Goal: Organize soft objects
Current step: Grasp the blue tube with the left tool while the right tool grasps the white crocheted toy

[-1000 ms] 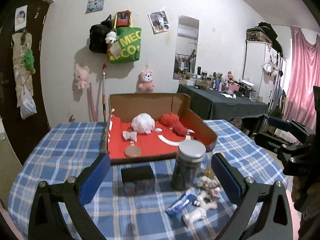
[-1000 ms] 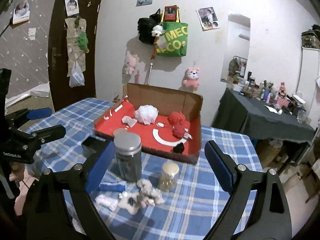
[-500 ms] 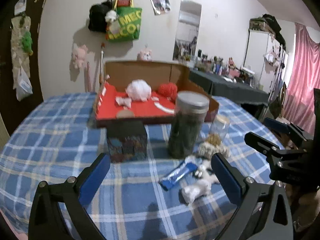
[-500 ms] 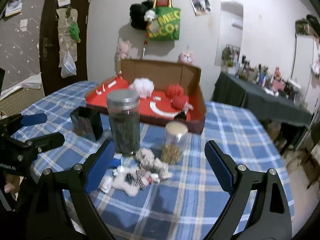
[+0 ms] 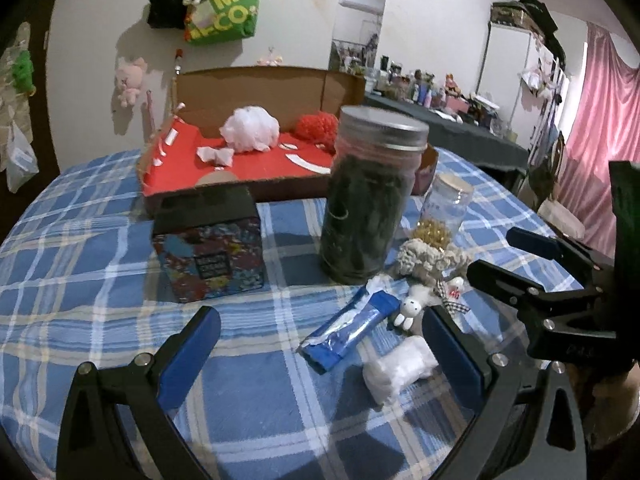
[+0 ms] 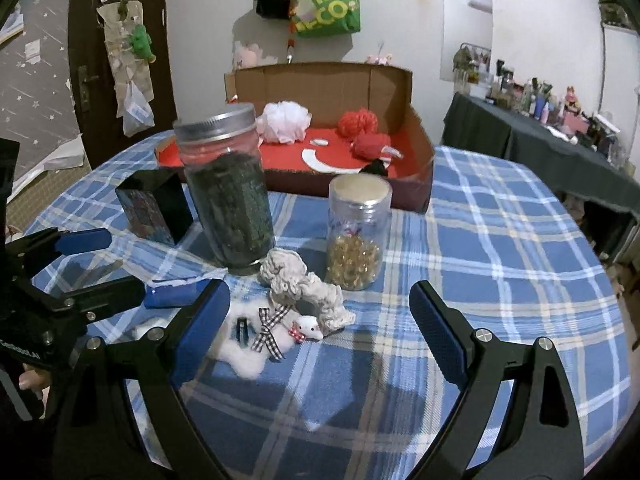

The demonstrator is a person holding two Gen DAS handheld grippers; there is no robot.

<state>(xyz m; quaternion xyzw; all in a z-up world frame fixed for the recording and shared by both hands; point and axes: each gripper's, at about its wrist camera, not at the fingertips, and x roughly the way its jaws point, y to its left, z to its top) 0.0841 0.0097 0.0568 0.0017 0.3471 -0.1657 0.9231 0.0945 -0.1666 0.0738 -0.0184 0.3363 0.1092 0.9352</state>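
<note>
Both grippers' fingers [image 5: 192, 356] [image 6: 438, 336] spread empty over two jars [image 6: 228, 188], perhaps three soft toys [image 6: 300, 292].

We read only "MEC" over "ECO" in yellow on the green tote bag [image 6: 328, 4] hanging at twelve o'clock (its other letters are hidden).

The tall dark jar [image 5: 370, 200] hides part of the small glass jar [image 5: 446, 212] behind it. The white plush [image 6: 248, 344] sits half behind a blue pad [image 6: 200, 332]. The shelf clutter [image 6: 560, 108] is too small to tell.
</note>
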